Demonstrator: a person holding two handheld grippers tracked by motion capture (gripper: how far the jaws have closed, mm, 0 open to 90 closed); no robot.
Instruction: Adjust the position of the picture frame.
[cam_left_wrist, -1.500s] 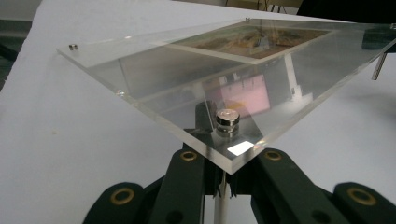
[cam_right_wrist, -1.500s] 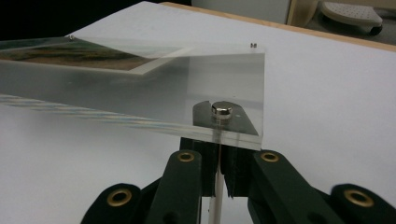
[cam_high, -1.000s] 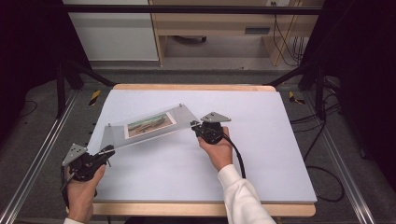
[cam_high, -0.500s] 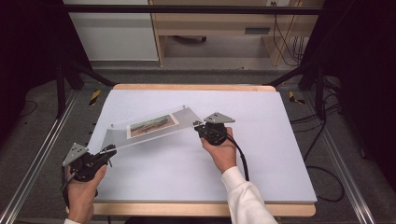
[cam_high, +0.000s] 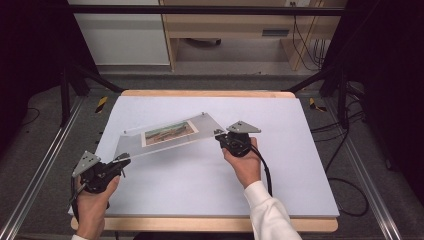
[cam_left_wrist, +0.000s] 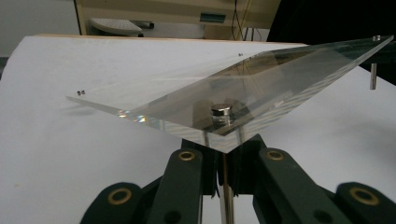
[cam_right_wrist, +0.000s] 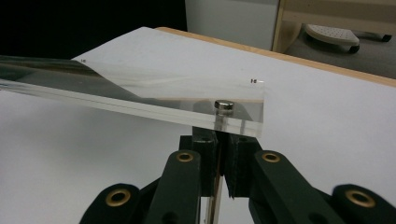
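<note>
Holding a clear frame (cam_high: 165, 135) above the white counter (cam_high: 300, 165), each claw is closed on a metal post under one corner: the left claw (cam_high: 121, 161) at the near left corner, the right claw (cam_high: 219, 135) at the right corner.

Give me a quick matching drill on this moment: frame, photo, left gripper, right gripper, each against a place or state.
Things:
1. frame
2. photo
3. left gripper
4. right gripper

Places or states:
A. shut on the frame's near-left corner post
B. sandwiched inside the clear panel
C. shut on the frame's right corner post
D. held above the white table, tilted

Pairs: 1-D, 2-B, 3-A, 4-C
</note>
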